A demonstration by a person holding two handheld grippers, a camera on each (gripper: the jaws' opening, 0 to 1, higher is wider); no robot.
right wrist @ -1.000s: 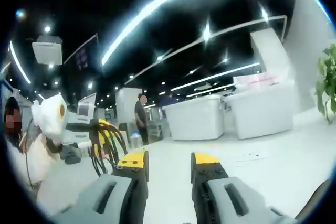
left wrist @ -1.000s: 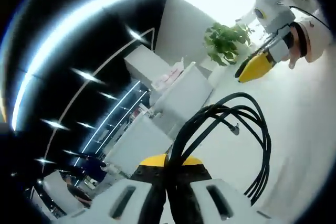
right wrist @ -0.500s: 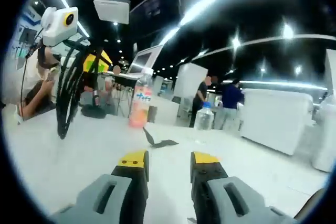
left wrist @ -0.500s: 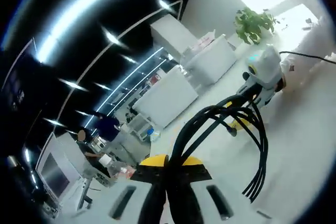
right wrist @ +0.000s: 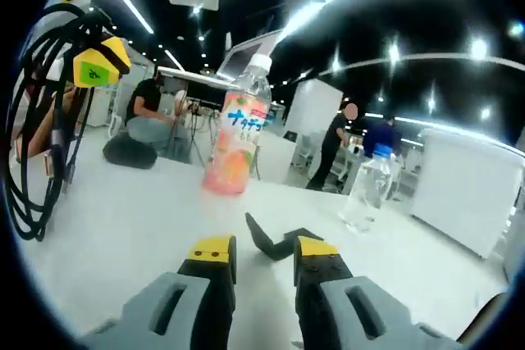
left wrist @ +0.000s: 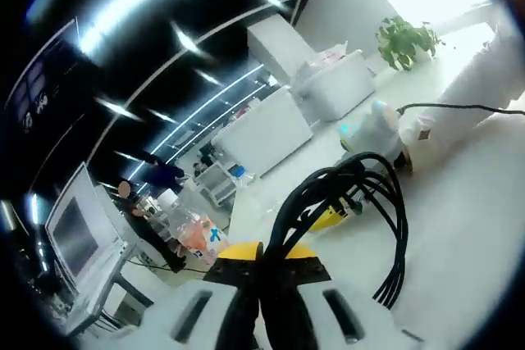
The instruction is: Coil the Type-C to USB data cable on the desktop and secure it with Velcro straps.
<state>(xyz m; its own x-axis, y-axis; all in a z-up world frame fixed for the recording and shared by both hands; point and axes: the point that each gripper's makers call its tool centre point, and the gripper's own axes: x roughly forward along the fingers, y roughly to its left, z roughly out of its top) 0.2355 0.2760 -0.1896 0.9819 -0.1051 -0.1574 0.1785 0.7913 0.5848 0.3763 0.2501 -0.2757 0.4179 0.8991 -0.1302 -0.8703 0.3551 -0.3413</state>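
The left gripper [left wrist: 264, 261] is pinching the coiled black data cable [left wrist: 385, 227] between its closed jaws, and the loops are arching up and hanging in the air above the white desktop [left wrist: 476, 227], off its surface. In the right gripper view that same gripper [right wrist: 98, 67] is showing at the upper left with the cable [right wrist: 33, 145] dangling below its yellow tips. The right gripper [right wrist: 256, 261] is hovering low over the desktop [right wrist: 123, 235] with its jaws apart and nothing between them; just ahead of its tips a dark Velcro strap [right wrist: 275, 242] is lying bent on the surface. Beyond the strap a peach-coloured drink bottle [right wrist: 238, 137] is standing upright, and a clear water bottle [right wrist: 365, 190] is standing to its right. People are sitting and standing in the background.
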